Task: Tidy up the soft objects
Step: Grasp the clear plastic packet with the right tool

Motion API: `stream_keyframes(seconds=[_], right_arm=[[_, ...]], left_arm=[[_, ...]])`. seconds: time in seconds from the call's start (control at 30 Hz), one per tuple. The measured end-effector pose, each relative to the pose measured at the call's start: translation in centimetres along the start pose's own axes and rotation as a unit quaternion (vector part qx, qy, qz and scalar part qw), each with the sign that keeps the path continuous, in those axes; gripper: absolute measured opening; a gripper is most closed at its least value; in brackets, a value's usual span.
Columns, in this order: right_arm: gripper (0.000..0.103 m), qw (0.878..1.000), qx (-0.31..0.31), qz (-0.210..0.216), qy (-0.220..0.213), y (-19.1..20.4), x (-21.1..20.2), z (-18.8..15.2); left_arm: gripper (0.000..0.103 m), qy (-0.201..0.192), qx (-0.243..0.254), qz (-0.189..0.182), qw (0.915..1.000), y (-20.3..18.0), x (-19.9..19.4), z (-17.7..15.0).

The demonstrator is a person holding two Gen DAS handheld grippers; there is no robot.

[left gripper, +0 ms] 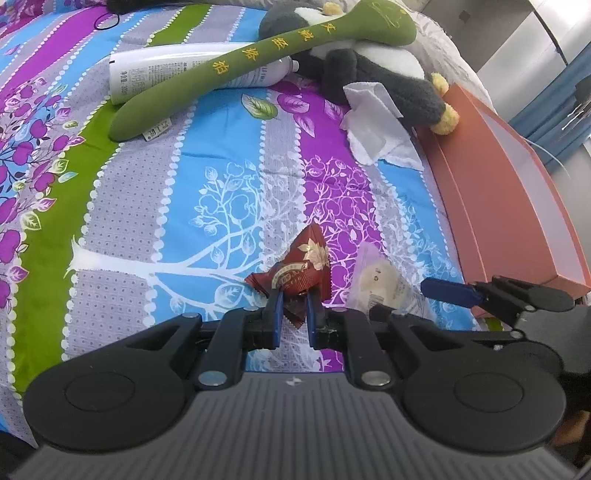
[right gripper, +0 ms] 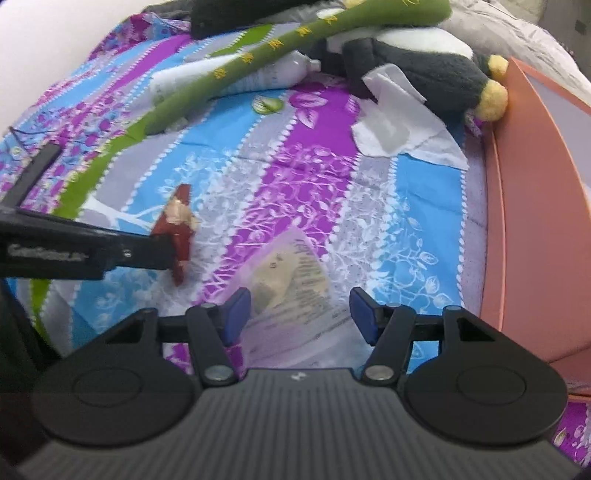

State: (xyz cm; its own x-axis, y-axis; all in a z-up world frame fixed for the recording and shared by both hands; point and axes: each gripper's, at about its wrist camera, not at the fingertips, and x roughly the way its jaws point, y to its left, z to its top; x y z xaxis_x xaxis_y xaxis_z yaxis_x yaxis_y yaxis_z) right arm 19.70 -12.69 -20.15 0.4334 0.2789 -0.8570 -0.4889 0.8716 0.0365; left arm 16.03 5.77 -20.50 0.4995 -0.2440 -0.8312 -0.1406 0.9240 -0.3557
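My left gripper (left gripper: 294,308) is shut on a dark red snack packet (left gripper: 300,268) and holds it just above the patterned bedspread (left gripper: 207,206); the packet also shows in the right wrist view (right gripper: 178,230). My right gripper (right gripper: 300,314) is open, its jaws on either side of a clear plastic packet (right gripper: 291,284), which also shows in the left wrist view (left gripper: 380,282). Further back lie a green plush stick (left gripper: 258,62), a grey and white plush penguin (left gripper: 373,70) and a white cloth (left gripper: 380,125).
An orange box (left gripper: 517,206) stands along the right side of the bed; it also shows in the right wrist view (right gripper: 535,206). A white tube (left gripper: 177,70) lies under the green plush stick. A black hair tie (left gripper: 105,23) lies at the far left.
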Motion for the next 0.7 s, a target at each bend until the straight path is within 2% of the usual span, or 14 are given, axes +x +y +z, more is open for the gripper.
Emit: stream_keyframes(seconds=[0.1,0.23,0.43,0.57,0.63,0.67,0.7], right_arm=[[0.057,0.999,0.033,0.01,0.023,-0.7,0.4,0.4],[0.03,0.999,0.036,0.018,0.037,-0.6,0.3,0.6],[0.02,0.998,0.049,0.023,0.027,-0.4,-0.9,0.7],[0.019,0.998,0.068,0.013,0.012,-0.7,-2.3,0.5],[0.019,0.997,0.078,0.006,0.011,-1.1,-2.7,0.1],[0.019,0.996,0.083,0.004,0.012,-1.4,-2.8,-0.1],[0.019,0.996,0.087,0.002,0.014,-1.6,-2.8,-0.3]], left_arm=[[0.016,0.003,0.004,0.003,1.0,-0.2,0.1,0.1],[0.015,0.0,0.009,0.005,0.9999,-0.5,-0.2,0.3],[0.015,-0.013,0.007,-0.002,0.9999,-1.3,-1.7,1.1],[0.015,-0.014,0.008,-0.005,0.9999,-1.6,-1.9,0.8],[0.025,-0.008,0.004,-0.01,0.9999,-1.5,-1.6,0.7],[0.039,-0.008,0.003,-0.009,0.9999,-1.4,-1.4,0.6],[0.049,-0.009,0.016,-0.008,0.9998,-1.6,-1.2,0.6]])
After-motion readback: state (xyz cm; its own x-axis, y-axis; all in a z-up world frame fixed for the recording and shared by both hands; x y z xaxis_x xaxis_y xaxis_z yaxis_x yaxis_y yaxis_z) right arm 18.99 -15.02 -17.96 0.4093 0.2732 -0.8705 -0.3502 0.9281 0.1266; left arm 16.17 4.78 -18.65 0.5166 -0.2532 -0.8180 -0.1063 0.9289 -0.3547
